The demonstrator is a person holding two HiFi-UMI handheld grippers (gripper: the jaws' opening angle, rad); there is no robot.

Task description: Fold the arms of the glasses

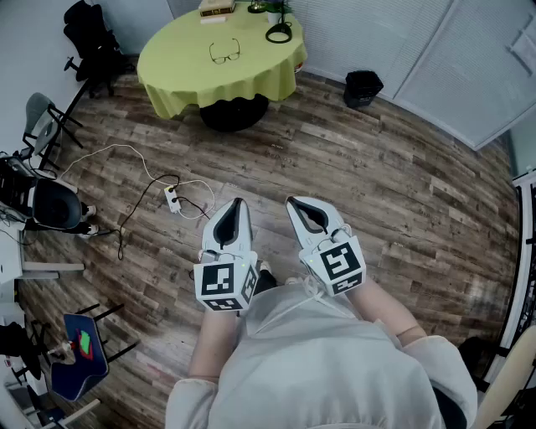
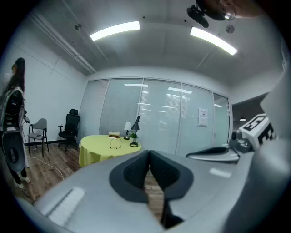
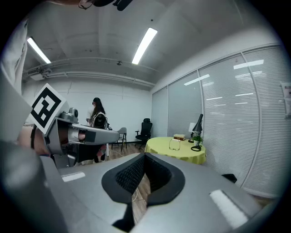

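Note:
The glasses (image 1: 224, 53) lie with their arms open on a round table with a yellow-green cloth (image 1: 184, 77) at the far side of the room. Both grippers hang over the wooden floor, well short of the table, side by side and pointing toward it. My left gripper (image 1: 237, 204) is shut with nothing between its jaws, and so is my right gripper (image 1: 293, 202). In the left gripper view the glasses (image 2: 115, 143) show small and far beyond the closed tips (image 2: 148, 154). The right gripper view shows the glasses (image 3: 175, 144) on the table (image 3: 179, 155) past its closed tips (image 3: 144, 157).
A desk lamp (image 1: 279, 32), books (image 1: 216, 8) and a small plant share the table's far side. A black bin (image 1: 363, 87) stands right of it, an office chair (image 1: 92, 42) to the left. A power strip with cables (image 1: 172, 199) lies on the floor ahead. A person (image 3: 97, 120) stands by the wall.

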